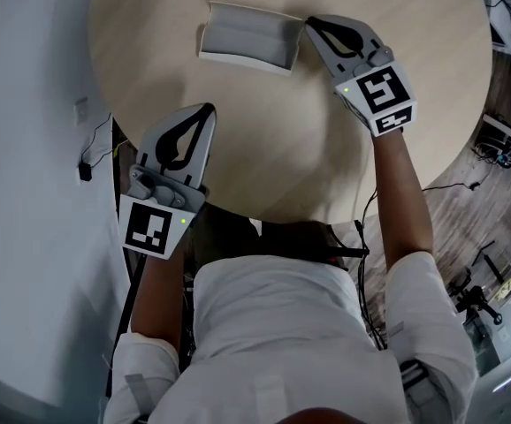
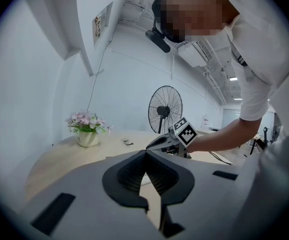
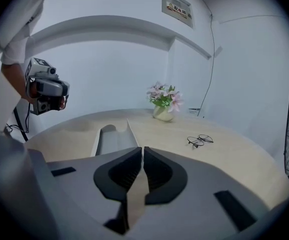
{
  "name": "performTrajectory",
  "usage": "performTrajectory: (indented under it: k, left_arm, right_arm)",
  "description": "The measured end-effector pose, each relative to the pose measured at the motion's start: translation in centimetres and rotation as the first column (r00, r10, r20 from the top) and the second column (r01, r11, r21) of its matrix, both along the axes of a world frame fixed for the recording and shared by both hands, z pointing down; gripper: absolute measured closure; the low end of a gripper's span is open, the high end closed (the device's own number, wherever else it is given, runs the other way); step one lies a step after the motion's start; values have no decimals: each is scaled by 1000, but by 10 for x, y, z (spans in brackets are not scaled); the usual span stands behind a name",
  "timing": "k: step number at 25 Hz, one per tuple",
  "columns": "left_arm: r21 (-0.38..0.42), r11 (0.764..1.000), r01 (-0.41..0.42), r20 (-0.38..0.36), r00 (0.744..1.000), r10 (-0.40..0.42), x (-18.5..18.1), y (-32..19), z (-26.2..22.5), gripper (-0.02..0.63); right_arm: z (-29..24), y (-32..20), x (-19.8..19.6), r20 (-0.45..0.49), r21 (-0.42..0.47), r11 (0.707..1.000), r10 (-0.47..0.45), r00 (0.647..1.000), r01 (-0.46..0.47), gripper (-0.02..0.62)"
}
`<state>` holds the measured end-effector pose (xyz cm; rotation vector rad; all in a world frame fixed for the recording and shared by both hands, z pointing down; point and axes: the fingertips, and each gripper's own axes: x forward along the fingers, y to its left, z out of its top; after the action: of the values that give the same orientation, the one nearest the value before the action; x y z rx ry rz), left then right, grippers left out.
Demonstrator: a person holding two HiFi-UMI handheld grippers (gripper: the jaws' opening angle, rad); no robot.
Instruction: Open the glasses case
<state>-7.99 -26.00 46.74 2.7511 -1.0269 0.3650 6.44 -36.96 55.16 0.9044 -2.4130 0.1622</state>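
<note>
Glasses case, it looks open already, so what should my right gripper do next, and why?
Probably just draw the right gripper back from the glasses case. The case already lies open on the table, and the gripper's fingers are shut on nothing beside one end of it.

The glasses case [image 1: 247, 34] lay on the surface [image 1: 291, 148], on the far side from me; my right tongs [image 1: 311, 22] sat at its right end; my left tongs [image 1: 208, 110] hung nearer me, well apart; glasses [image 3: 200, 140] lay right of the case, with a flowerpot [image 3: 163, 112] behind.
</note>
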Motion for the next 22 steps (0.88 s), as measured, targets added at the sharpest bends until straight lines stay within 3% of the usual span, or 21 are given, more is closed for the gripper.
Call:
performTrajectory:
  k: [14, 18, 22]
  left_arm:
    - [-46, 998, 38, -30, 999, -40, -9, 11, -6, 594]
    - [-35, 995, 97, -117, 988, -101, -14, 8, -22, 594]
    - [-39, 994, 107, -141, 984, -111, -20, 12, -33, 594]
  right_arm:
    - [8, -11, 12, 32, -23, 995, 101, 994, -100, 563]
    - [6, -8, 13, 71, -30, 991, 133, 989, -131, 561]
    - [-17, -4, 22, 128, -26, 981, 192, 973, -190, 546]
